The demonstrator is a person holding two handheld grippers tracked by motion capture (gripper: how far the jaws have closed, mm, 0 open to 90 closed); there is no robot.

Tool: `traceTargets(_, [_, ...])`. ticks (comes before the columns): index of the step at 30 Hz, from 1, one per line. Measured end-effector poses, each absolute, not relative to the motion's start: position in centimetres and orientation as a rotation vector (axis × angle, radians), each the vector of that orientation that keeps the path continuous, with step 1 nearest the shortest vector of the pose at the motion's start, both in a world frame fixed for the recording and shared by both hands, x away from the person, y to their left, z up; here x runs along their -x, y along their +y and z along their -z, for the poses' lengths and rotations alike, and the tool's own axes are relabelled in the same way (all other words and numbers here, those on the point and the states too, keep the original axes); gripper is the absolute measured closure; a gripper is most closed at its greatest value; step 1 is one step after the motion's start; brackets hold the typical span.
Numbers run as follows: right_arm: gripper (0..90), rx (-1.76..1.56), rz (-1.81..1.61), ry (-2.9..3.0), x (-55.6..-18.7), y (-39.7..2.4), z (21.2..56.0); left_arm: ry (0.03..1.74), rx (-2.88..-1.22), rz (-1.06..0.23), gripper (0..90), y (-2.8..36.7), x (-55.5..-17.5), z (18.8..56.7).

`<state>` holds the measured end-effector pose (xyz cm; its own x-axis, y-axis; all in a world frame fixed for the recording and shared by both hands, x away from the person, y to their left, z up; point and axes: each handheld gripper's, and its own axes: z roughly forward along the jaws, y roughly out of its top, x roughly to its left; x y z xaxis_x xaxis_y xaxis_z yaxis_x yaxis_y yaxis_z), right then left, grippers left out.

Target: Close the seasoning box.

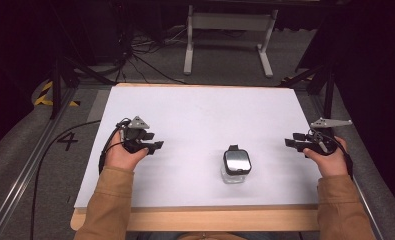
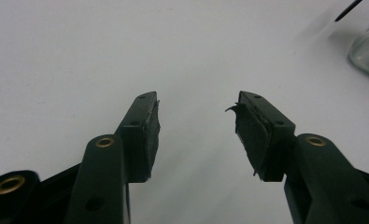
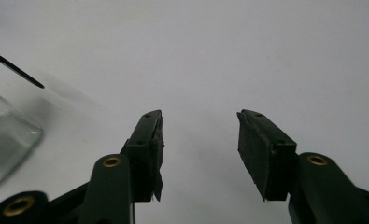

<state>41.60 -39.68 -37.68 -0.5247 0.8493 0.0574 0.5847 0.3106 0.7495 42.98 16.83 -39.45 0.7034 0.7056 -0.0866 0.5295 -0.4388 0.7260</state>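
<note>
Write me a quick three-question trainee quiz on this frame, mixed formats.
1. True or false: the left gripper holds the glass jar.
2. The jar stands closer to which table edge? A) far edge B) near edge, by the person
3. Fill in: the right gripper jaws are ____.

Key: 1 false, both grippers are empty and apart from the jar. 2 B. 3 open.

jar (image 1: 236, 167) | clear glass, square-sided, shiny metallic lid with black clasp at its far edge | lid on, closed | upright | on white tabletop (image 1: 200, 115), near front edge, right of centre | glass base at the edge of both claw views
</note>
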Motion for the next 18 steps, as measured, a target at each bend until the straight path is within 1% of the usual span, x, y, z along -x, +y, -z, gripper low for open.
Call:
traceTargets(1, [49.5,-1.285,-1.050,2.240,-41.7,-39.8,38.0,0.944,-2.149,-0.290,49.0,17.0,-43.1,39.7])
traceTargets(6, [48.8,-1.258,-1.070,2.264,-42.5,-40.1,39.6,1.011,-2.138,-0.352,44.9,17.9,-43.8,41.2])
traceTargets(8, [48.8,-1.263,-1.051,2.270,-42.8,-40.2,40.4,1.071,-2.130,-0.301,44.4,18.4,-44.0,41.8])
traceTargets(11, [48.9,-1.267,-1.035,2.270,-43.1,-40.2,41.4,1.109,-2.112,-0.303,43.3,18.6,-44.2,42.4])
traceTargets(16, [48.9,-1.235,-1.011,2.304,-43.3,-39.9,42.4,1.090,-2.162,-0.366,41.4,18.8,-44.6,43.5])
traceTargets(18, [48.9,-1.228,-1.020,2.299,-43.3,-39.9,42.5,1.079,-2.160,-0.363,41.1,19.0,-44.7,44.0])
